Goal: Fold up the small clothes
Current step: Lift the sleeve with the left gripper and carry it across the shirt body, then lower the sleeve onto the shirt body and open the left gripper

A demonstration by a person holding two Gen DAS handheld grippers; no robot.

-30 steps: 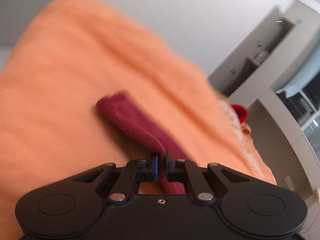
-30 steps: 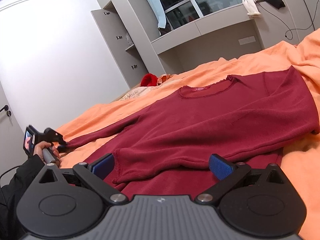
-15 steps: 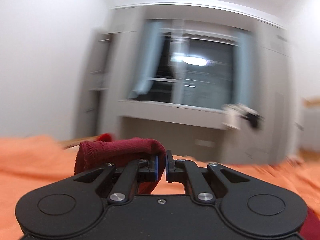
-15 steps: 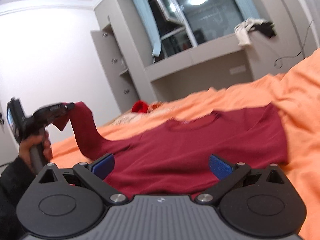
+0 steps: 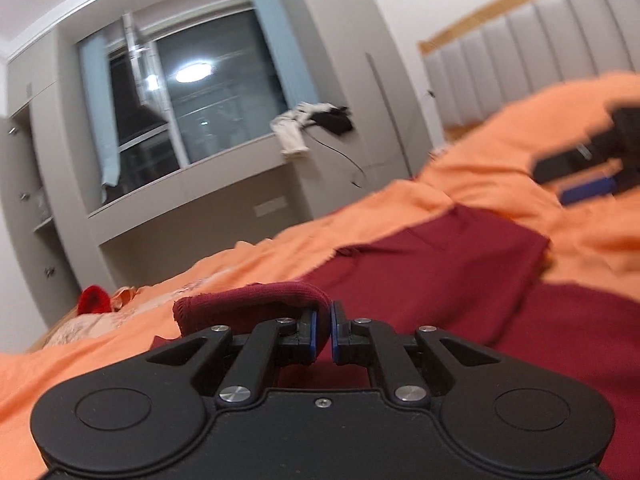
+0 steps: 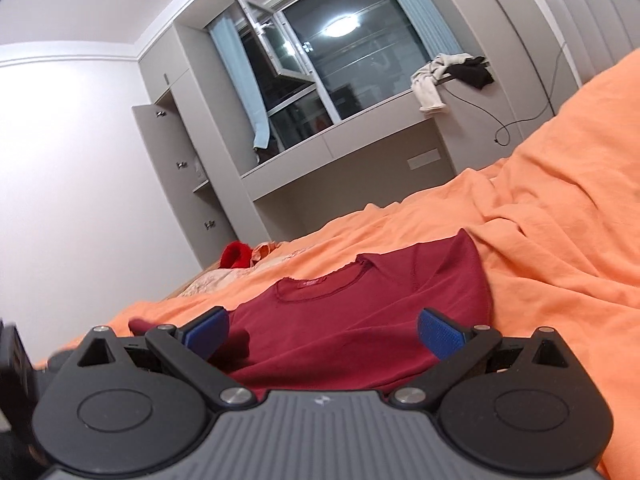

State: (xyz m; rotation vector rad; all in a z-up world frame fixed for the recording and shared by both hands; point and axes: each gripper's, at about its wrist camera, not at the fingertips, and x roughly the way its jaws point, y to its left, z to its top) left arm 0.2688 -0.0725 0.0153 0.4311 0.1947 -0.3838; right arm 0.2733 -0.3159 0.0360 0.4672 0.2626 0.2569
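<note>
Left gripper (image 5: 323, 330) clamped on maroon sleeve cuff (image 5: 256, 300), right gripper (image 6: 323, 330) wide open, empty, maroon sweater (image 6: 360, 320) at 12 o'clock on orange blanket (image 6: 560, 240)

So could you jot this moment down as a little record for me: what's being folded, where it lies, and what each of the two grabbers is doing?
garment: dark red long-sleeved top
surface: orange bedspread, top lying flat on it
left gripper: shut on the sleeve cuff, held above the top's body
right gripper: open, nothing between its pads, low near the hem
background: window, clothes heaped on the ledge, small bright red item at the far edge of the bed
</note>
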